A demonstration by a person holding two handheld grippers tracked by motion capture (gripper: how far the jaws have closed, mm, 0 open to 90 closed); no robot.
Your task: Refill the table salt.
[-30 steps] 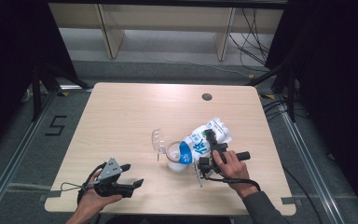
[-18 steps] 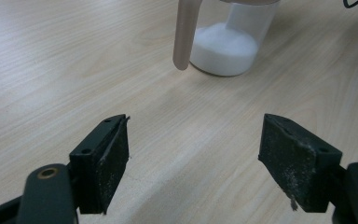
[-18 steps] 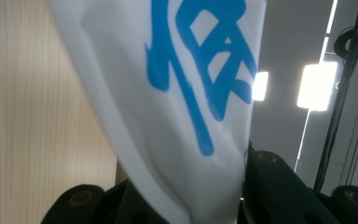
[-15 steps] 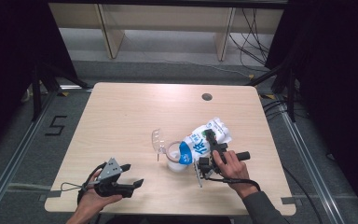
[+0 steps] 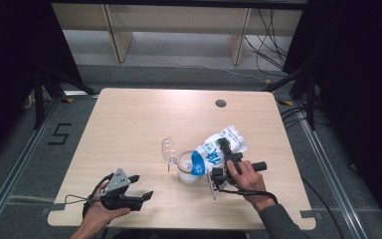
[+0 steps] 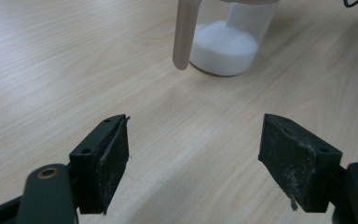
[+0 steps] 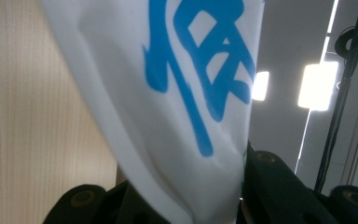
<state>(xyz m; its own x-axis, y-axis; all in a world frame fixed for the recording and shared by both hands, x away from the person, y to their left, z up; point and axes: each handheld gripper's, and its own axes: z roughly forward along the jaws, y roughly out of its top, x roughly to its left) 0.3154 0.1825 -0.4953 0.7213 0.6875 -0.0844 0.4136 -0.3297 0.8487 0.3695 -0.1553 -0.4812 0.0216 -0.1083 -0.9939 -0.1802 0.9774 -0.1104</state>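
The tabletop (image 5: 129, 124) carries one white bag with blue print (image 5: 219, 147), tilted mouth-down over one clear lidded jar (image 5: 185, 167) that stands a little toward the near edge from the middle, slightly on the right half. The step in hand looks like pouring white powder from the bag into the jar, whose hinged lid stands flipped open on its far-left side.

To do it well, the right claw (image 5: 224, 149), clamped on the bag's body with the soft wall pinched between its jaws, should keep the bag's blue mouth directly over the jar's opening and tip slowly, so the powder runs in a thin stream rather than a slump. In the left claw's view the jar (image 6: 230, 37) looks partly filled already, so the level is worth watching and the bag should be righted before the powder nears the rim. The grip should stay firm but not crush the bag, which could push out a burst of powder.

The left claw (image 5: 142, 186), jaws apart and holding nothing, rests near the tabletop's near-left corner, well apart from the jar; it could steady the jar if it shifts.

Counted: one tabletop, one bag, one jar with one lid, two claws.
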